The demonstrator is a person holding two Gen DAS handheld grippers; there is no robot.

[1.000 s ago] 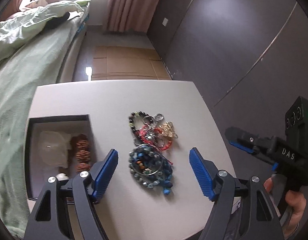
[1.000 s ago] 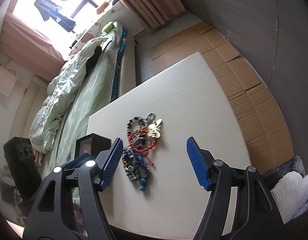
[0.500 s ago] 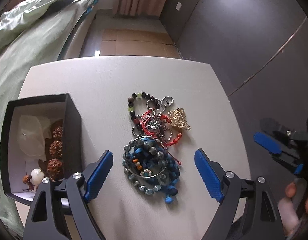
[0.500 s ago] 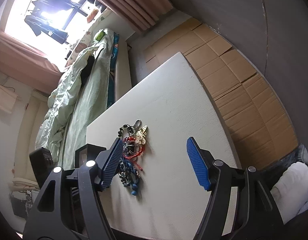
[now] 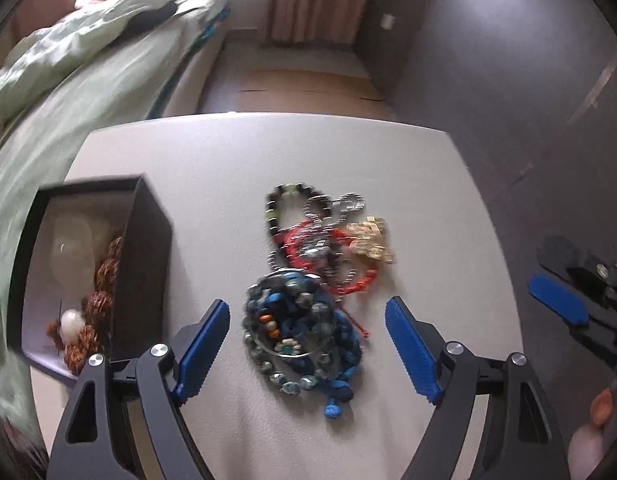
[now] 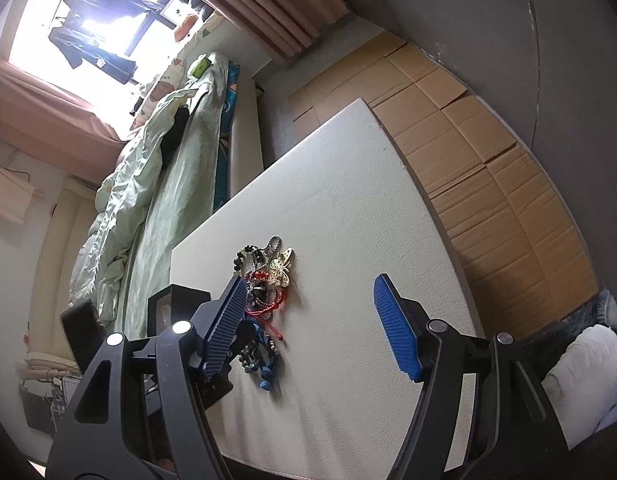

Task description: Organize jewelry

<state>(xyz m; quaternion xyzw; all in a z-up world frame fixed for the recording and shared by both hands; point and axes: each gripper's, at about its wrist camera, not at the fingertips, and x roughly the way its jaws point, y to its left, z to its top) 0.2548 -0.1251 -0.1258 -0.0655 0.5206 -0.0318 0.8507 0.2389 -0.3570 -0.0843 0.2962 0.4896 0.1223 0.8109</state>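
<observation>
Since a second ago my left gripper (image 5: 307, 347) has dropped closer over the tangled jewelry pile (image 5: 314, 288) on the white table (image 5: 236, 152), its jaws just narrowing slightly yet apart around the blue bead bracelet (image 5: 302, 330) without touching. Left of the pile sits the open black box (image 5: 142, 264); my right gripper (image 6: 310, 326) hovers beside it, jaws apart and empty.

We saw black angular arms on the left gripper (image 5: 307, 342), silver screws gleaming. The right gripper (image 6: 312, 328) matched, with ridged blue pads (image 6: 396, 332).
</observation>
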